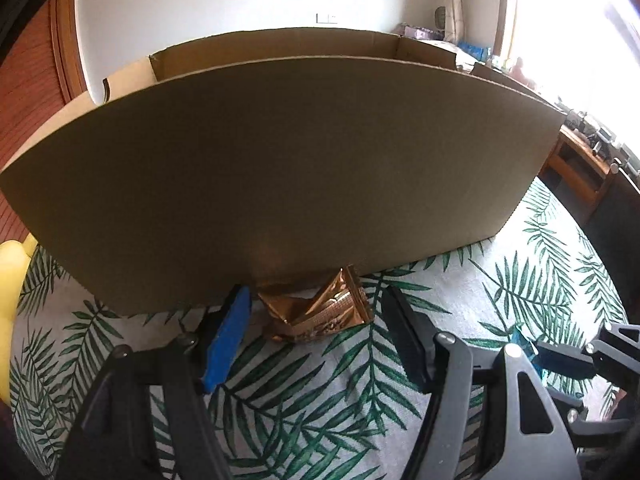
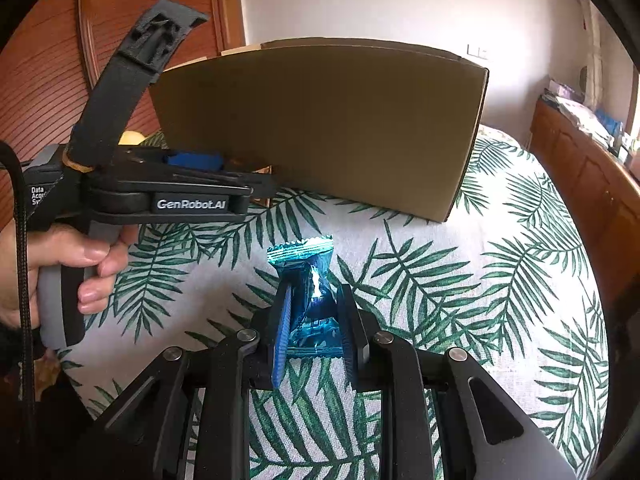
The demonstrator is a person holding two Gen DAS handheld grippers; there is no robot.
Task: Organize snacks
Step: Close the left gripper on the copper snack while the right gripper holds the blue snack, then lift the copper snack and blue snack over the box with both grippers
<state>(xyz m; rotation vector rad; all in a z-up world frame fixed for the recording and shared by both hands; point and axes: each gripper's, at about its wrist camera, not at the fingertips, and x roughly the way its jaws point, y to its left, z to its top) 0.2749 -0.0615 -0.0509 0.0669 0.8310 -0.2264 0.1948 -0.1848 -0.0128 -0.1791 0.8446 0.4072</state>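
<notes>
Blue foil crinkles between the clenched fingers of the right gripper [image 2: 314, 320], which grasps a blue snack packet [image 2: 308, 280] above the palm-leaf tablecloth [image 2: 460, 300]. The left gripper [image 1: 316, 312], fingers spread wide, flanks a gold snack packet [image 1: 320, 308] lying against the foot of the cardboard box [image 1: 280, 160] beyond.

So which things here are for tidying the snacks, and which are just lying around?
For the job:
blue snack packet, pinched in the right gripper
gold snack packet, before the open left gripper
cardboard box

Just lying around:
yellow object
wooden cabinet
</notes>
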